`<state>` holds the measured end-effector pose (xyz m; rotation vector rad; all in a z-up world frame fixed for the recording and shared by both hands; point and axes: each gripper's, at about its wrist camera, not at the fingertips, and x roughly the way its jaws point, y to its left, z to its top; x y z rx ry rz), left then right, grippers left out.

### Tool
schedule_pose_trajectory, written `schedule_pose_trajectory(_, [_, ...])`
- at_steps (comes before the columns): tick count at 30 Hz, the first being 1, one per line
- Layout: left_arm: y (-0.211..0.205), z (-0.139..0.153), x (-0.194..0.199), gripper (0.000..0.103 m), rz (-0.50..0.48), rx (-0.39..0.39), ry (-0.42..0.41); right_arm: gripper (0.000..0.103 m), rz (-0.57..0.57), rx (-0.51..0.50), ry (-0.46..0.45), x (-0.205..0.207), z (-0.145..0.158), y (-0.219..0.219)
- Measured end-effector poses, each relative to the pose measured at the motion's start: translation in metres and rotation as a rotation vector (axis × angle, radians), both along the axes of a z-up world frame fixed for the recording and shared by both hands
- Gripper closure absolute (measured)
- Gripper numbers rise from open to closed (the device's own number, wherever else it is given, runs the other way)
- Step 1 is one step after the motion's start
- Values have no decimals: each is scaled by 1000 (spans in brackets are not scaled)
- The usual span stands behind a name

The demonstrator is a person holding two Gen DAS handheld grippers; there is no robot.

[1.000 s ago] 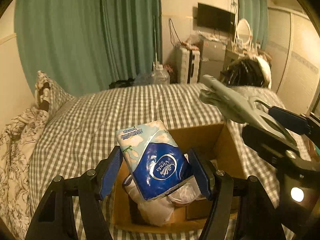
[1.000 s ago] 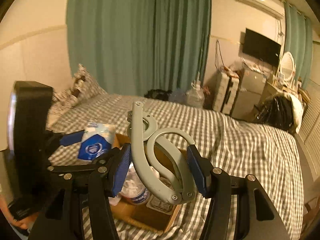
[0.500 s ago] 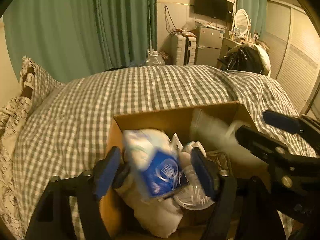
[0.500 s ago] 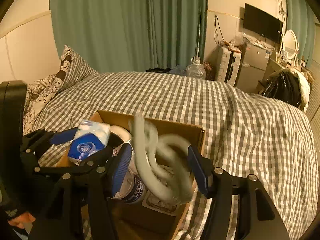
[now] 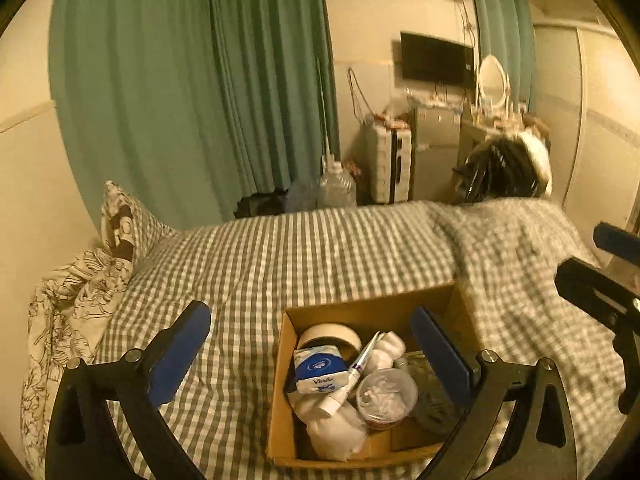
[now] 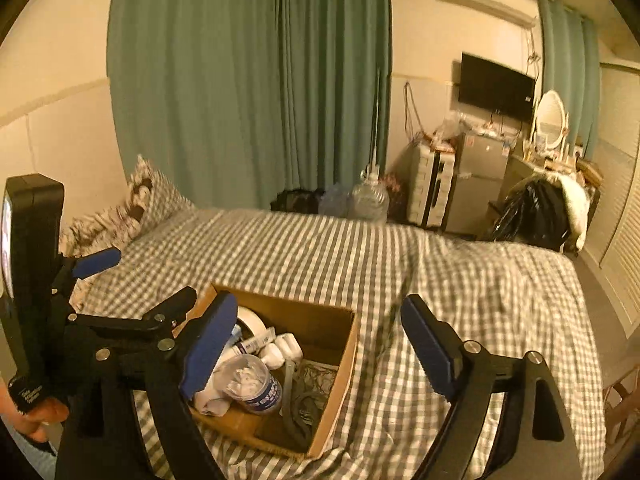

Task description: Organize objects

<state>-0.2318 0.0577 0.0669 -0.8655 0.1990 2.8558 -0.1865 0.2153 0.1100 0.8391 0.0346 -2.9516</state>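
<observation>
An open cardboard box sits on the checked bed. In it lie a blue Vinda tissue pack, a roll of tape, a tube, a lidded tub, white socks and grey handcuffs. My left gripper is open and empty above the box. My right gripper is open and empty above the box. The left gripper also shows at the left of the right wrist view.
The bed has a grey checked cover with pillows at its left end. Green curtains hang behind. A water jug, drawers, a fridge and a dark bag stand beyond the bed.
The left gripper opened and dropped the tissue pack into the box. The right gripper opened and dropped the handcuffs into the box. Both grippers rose and drew back.
</observation>
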Motion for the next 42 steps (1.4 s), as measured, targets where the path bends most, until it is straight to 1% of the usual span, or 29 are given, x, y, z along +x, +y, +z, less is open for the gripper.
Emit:
schedule_pose_trajectory(4, [-6,36,30,0,5,25,63,15,7,6,59,38,36,-3])
schedule_pose_trajectory(6, [-9,52,47,0,1,32,94,11,3,16,107,63,57,-4])
schedule_pose_trajectory(9, [-14,72,72,0,-4,51,127,7,-2,14,160,90,80,-7])
schedule_pose_trajectory(13, [-22,92,101,0,-20,77,168,0,-21,15,205,127,99,-8])
schedule_pose_trajectory(14, [-25,96,109,0,-22,81,184,0,-22,11,225,139,102,-9])
schedule_pose_trajectory(17, [-31,103,128,0,-24,97,226,0,-28,10,255,155,104,-3])
schedule_pose_trajectory(19, [-34,101,137,0,-21,107,239,0,-43,10,262,160,98,-2])
schedule_pose_trajectory(22, [-40,85,148,0,-8,110,244,0,-51,14,257,162,78,0])
schedule_pose_trajectory(24, [-44,68,153,0,31,112,259,0,-39,36,274,162,58,-2])
schedule_pose_trajectory(26, [-47,48,158,0,77,113,270,0,-26,53,274,159,30,-6])
schedule_pose_trajectory(29, [-44,14,168,0,116,105,311,0,-25,36,239,148,-10,-7])
schedule_pose_trajectory(31, [-43,-7,169,0,108,114,298,0,-10,28,215,139,-29,-8])
schedule_pose_trajectory(34, [-44,-35,161,0,118,116,236,0,-27,66,175,126,-54,-13])
schedule_pose_trajectory(38, [-48,-47,159,0,132,130,201,0,-36,59,152,119,-66,-12])
schedule_pose_trajectory(42, [-50,-48,161,0,142,140,193,0,-43,63,133,117,-72,-10])
